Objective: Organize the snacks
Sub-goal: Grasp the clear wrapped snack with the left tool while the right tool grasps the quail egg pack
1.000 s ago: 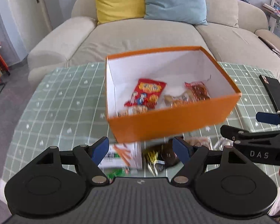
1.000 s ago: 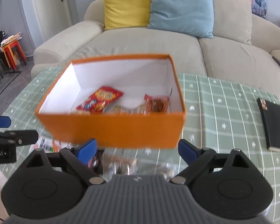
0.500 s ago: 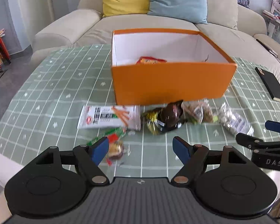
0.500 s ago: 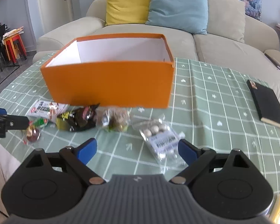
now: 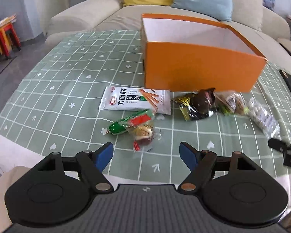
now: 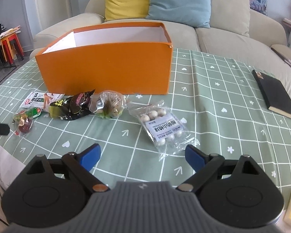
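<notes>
Near edge of the worktop (image 6: 213,89): both claws hover low, jaws apart, holding nothing.
Right claw (image 6: 142,155): the clear milk-ball packet (image 6: 163,128) lies just ahead and slightly right, its long axis running away and leftward toward the orange box (image 6: 106,68).
Left claw (image 5: 146,155): the small red-and-clear candy packet (image 5: 144,136) lies just ahead, touching the green sausage stick (image 5: 132,122).
Nearer arm: right for the ball packet, left for the candy.
Other snacks: noodle-stick packet (image 5: 134,102), dark wrapped snack (image 6: 73,105) and clear nut pouch (image 6: 108,104) lie along the box's near wall.
Room: open cloth around the ball packet; black notebook (image 6: 275,95) well apart at the right edge.
</notes>
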Motion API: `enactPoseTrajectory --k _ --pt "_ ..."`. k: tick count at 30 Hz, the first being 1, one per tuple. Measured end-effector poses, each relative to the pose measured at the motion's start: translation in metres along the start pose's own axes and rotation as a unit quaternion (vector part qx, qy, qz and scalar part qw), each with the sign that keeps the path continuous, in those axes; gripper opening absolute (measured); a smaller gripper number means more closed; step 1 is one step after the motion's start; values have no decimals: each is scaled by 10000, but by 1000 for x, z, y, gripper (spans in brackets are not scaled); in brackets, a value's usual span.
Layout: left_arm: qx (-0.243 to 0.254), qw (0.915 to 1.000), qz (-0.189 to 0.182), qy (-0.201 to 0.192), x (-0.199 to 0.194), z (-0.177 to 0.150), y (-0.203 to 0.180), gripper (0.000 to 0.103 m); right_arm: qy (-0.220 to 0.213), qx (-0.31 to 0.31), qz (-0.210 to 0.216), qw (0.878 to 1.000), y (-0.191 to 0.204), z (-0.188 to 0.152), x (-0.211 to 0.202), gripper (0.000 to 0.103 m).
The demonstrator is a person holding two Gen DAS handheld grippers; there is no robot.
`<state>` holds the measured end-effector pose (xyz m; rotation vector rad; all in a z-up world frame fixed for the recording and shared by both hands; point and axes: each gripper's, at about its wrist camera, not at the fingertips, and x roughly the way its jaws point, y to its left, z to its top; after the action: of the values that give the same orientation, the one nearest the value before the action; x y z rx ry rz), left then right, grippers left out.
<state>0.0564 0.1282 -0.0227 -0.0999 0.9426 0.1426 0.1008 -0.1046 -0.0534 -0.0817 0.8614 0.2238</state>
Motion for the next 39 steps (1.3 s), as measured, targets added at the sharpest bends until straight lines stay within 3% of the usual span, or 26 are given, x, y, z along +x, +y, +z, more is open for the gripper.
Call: enactPoseTrajectory --k 5,8,20,25,30,39 --pt "-411 9991 6 96 21 7 4 90 -82 -93 -32 9999 2 1 2 91" --pt "-553 9983 104 175 33 8 4 84 -60 -130 -29 9999 3 0 5 91" --pt "-443 9981 187 398 62 11 -6 74 -184 -786 -281 9963 -6 6 30 91" --pt "-461 9977 164 470 69 12 -6 59 19 -865 -232 9960 -15 10 51 91" --pt "-538 9973 135 481 72 12 -3 53 99 -924 -90 9956 -19 16 64 91" --pt "-407 9979 60 492 71 12 -5 51 256 -838 -17 9961 -28 29 88 89"
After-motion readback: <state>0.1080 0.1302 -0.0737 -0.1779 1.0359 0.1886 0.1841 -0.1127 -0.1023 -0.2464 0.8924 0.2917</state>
